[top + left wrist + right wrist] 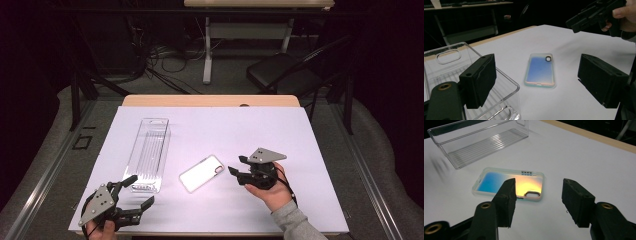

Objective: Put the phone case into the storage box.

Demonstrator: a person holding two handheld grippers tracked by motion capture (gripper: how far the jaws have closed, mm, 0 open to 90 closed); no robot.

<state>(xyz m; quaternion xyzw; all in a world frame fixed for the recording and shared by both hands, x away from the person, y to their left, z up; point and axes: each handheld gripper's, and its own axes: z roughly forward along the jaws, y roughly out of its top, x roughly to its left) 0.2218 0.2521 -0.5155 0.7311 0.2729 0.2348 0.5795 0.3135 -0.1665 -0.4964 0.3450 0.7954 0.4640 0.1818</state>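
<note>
- Near the bench's front edge, we are holding the right claw (pixel 237 165) spread beside the phone case (pixel 201 173), not yet gripping it.
- We are keeping the left claw (pixel 141 191) spread by the clear bin (pixel 148 150), which is sitting empty.

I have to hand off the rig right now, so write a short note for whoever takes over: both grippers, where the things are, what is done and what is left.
Left gripper: jaws open, holding nothing, near the table's front edge beside the near end of the clear bin.
Right gripper: jaws open, holding nothing, aimed at the phone case from its right, not touching.
Phone case: flat on the white table, between bin and right gripper, camera-hole end toward the right gripper.
Done: nothing grasped; the bin holds nothing.
Left: probably grip the case; likely it goes in the bin.
</note>
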